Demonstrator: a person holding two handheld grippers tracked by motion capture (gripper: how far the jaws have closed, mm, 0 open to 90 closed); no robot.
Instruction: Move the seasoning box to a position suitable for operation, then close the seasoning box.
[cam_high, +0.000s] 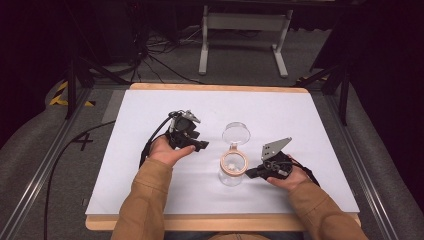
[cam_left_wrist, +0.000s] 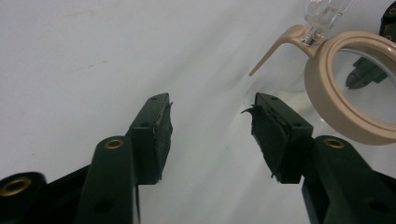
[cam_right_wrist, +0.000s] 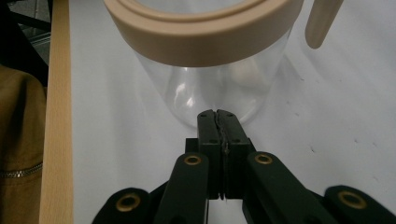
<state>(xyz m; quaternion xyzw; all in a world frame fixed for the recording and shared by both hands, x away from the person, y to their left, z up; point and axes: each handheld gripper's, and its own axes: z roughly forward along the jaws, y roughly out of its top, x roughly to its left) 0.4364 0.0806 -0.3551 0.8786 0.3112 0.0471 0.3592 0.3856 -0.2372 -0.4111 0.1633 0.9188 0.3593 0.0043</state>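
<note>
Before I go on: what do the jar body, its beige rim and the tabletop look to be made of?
Jar body: clear glass or hard plastic, glossy; highlights show and the table reads through it.
Beige rim: smooth matte plastic or silicone by its even colour, hard to tell which.
Tabletop: matte white sheet over a light wood board, whose edge shows in front.

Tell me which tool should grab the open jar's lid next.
Left. The left tool has its jaws open and, in its own view, looks toward the tan rim and the hinged clear lid. The right tool is shut, its tip against the jar wall low down.
</note>
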